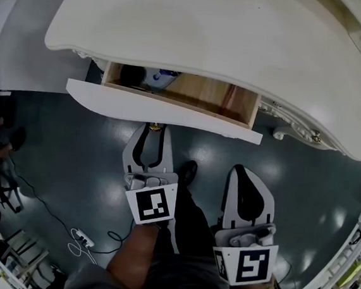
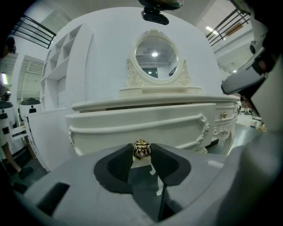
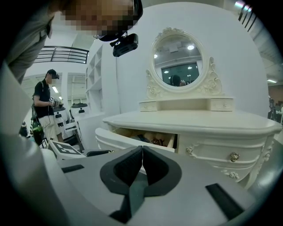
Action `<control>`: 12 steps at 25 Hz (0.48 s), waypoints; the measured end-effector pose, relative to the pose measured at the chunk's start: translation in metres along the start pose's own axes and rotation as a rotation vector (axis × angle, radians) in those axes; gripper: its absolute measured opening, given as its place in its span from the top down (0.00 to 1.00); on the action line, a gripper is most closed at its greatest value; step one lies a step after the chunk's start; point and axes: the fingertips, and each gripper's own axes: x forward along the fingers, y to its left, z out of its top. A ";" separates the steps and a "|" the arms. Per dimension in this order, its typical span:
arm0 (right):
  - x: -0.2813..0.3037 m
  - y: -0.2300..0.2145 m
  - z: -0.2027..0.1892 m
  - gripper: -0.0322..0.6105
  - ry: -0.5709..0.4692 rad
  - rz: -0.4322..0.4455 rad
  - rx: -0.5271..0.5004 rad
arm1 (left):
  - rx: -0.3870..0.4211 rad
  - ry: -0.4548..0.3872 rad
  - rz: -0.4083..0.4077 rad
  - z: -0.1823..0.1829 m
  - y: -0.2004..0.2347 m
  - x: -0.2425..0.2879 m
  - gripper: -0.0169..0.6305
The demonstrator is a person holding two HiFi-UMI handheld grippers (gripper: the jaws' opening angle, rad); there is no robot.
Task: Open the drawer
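Cream-fronted wooden drawer (image 1: 164,110) pulled partway out past the front edge of the cream curved-top dressing table (image 1: 241,45), bare dark floor (image 1: 71,162) open before it. Drawer's wood-lined inside in the head and right gripper views only; oval carved-frame mirror (image 2: 155,54) at the tabletop's back edge in the gripper views only. Left gripper (image 1: 154,129): jaws half spread, pinching the small round gold knob (image 2: 142,149) at the drawer front's middle; right gripper (image 1: 246,174): jaws pressed together, empty, short of the drawer's right end
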 end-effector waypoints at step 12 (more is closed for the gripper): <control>-0.018 0.017 -0.008 0.93 -0.009 -0.003 -0.006 | 0.000 -0.003 -0.010 -0.013 -0.001 -0.026 0.77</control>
